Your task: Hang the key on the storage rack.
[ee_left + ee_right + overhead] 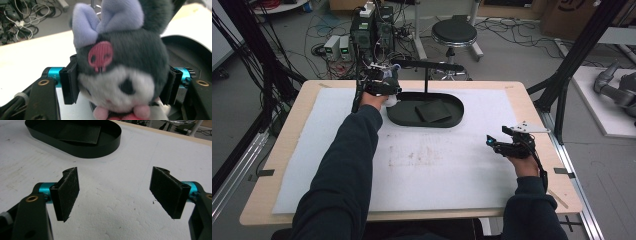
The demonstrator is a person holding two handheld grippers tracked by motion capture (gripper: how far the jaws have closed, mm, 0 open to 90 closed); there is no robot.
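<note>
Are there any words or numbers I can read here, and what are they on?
No words or numbers can be read.
Grey plush toy with lilac bow: a pink stitched skull sign, no letters.
Brown cardboard box on the floor: a dark mark, cut off, too blurred to read.

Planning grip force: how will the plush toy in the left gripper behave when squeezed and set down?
The plush toy looks soft: its sides seem to bulge around the left gripper's pads, so it probably squashes. Fuzzy fabric likely resists slipping. The big rounded head may make it topple by the tray.
</note>
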